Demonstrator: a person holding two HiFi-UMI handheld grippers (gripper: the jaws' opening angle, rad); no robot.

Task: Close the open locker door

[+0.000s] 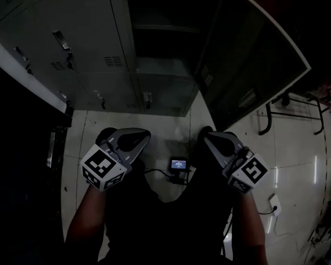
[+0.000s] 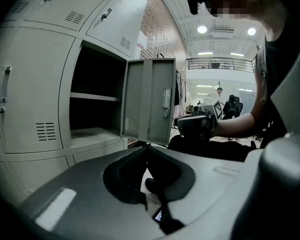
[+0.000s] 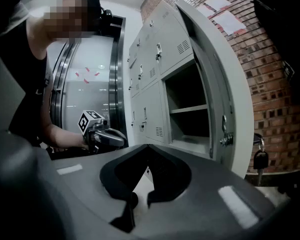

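Two handheld units low over the pale tiled floor (image 1: 298,164): left gripper (image 1: 139,137) at 7 o'clock, right gripper (image 1: 211,138) at 5 o'clock. Jaws of both pressed together, nothing between. Grey metal locker door (image 1: 248,59) at 1 o'clock, swung wide, well apart from both; dark shelved compartment (image 1: 165,37) at 12.

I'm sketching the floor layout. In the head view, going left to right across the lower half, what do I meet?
left tool → small screen device on the floor → right tool → white plug on its cable
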